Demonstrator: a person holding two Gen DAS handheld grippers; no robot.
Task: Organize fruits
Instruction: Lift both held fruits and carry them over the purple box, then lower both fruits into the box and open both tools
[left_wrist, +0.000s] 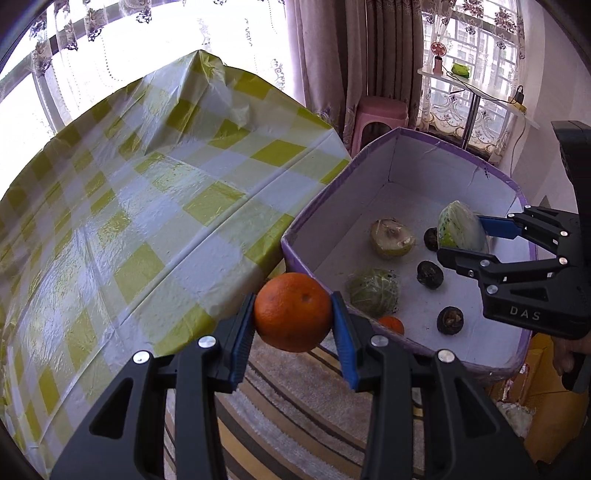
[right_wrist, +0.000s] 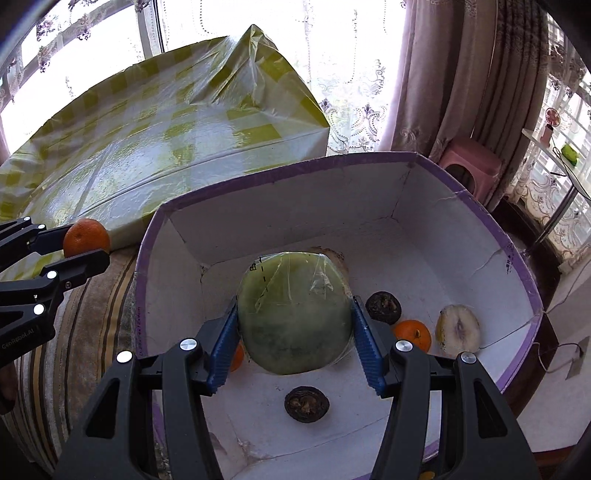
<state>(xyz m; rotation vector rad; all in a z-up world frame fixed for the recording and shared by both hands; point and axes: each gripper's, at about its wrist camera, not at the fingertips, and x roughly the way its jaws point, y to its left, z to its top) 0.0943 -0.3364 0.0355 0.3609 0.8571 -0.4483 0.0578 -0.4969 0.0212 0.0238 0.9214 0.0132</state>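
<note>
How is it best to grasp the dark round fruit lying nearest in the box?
Come straight down on the dark fruit and close the jaws across its widest part. It sits low with its dimpled top up, apart from the other fruit, and the box walls likely block a side approach.

Table and box
A yellow-checked cloth (left_wrist: 155, 206) covers the table (left_wrist: 66, 417); the purple-rimmed box (left_wrist: 369, 155) holds cut fruit beside it
</note>
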